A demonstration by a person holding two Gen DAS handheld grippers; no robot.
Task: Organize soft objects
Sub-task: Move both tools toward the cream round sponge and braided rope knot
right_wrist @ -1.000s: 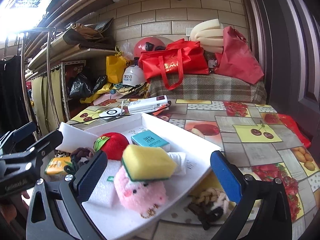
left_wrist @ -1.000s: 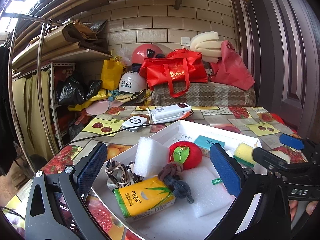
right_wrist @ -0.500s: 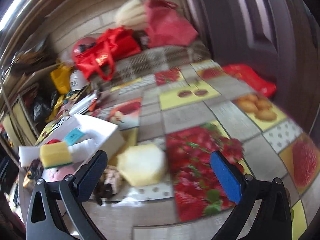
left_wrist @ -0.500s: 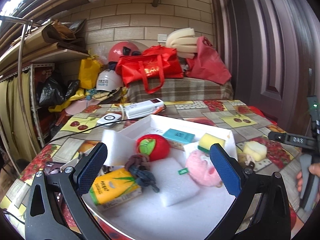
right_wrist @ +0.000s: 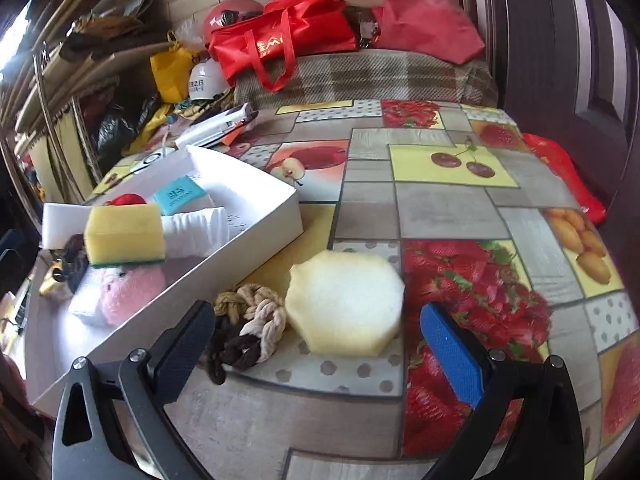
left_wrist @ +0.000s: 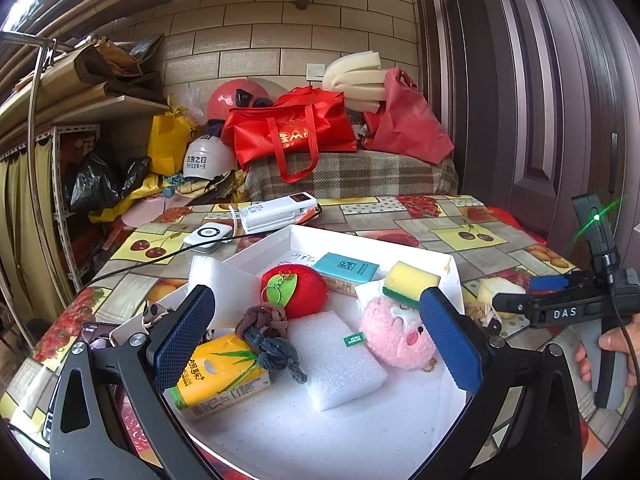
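Note:
A white box (left_wrist: 452,276) (right_wrist: 256,232) on the table holds a pink plush pig (left_wrist: 396,336) (right_wrist: 128,288), a yellow sponge (left_wrist: 410,280) (right_wrist: 124,234), a red plush apple (left_wrist: 294,290), a grey knotted rope (left_wrist: 268,336), a white foam block (left_wrist: 336,360) and a yellow tissue pack (left_wrist: 216,380). My left gripper (left_wrist: 316,344) hangs open over them, holding nothing. Outside the box, a pale hexagonal sponge (right_wrist: 346,300) (left_wrist: 498,290) and a brown-white knotted rope (right_wrist: 244,326) lie on the tablecloth. My right gripper (right_wrist: 320,350) stands open just in front of them.
A fruit-print tablecloth (right_wrist: 460,208) covers the table. A white power bank (left_wrist: 278,208) and a round white device (left_wrist: 208,234) with a cable lie behind the box. Red bags (left_wrist: 292,132) and helmets sit on a plaid bench beyond. A dark door (left_wrist: 540,100) stands right.
My right gripper swung right out of the box and down to the hexagonal sponge and rope on the table. My left gripper shifted right over the box contents.

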